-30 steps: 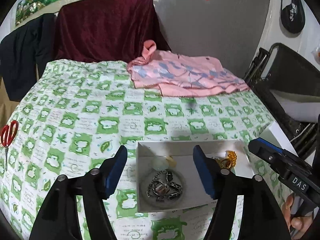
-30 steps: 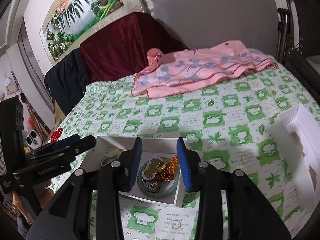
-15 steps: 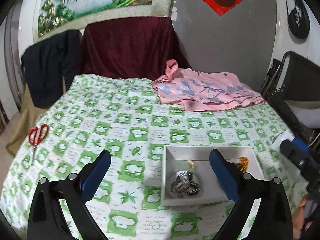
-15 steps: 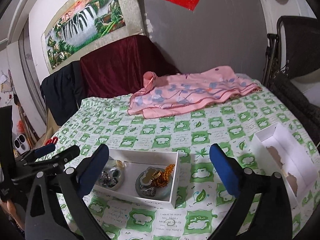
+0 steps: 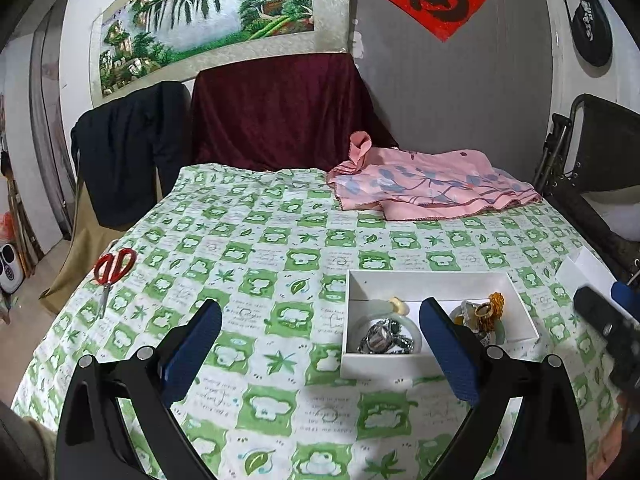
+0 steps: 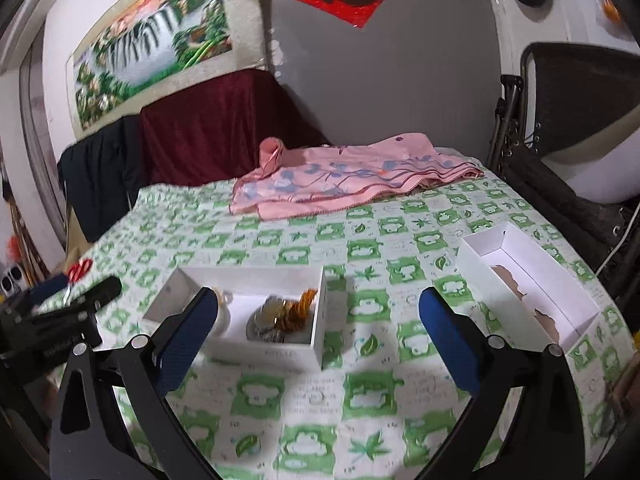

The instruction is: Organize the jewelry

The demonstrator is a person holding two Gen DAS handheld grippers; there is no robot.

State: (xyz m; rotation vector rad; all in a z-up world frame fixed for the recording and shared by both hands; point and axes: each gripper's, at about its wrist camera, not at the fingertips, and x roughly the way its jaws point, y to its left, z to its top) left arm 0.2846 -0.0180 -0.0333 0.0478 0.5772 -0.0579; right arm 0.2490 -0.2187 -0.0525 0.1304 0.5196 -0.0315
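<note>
Both the left hand-held gripper (image 5: 320, 352) and right hand-held gripper (image 6: 318, 338) have pulled back, wide and empty, leaving the jewelry (image 5: 386, 338) in the white box (image 5: 436, 280), so sorting looks done.

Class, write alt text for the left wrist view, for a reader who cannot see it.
A white box holding jewelry sits on a green-and-white patterned tablecloth, seen past the open blue-padded left gripper, which holds nothing. Red scissors lie at the cloth's left edge and a pink cloth at the far side; a waterfall painting hangs behind.
</note>
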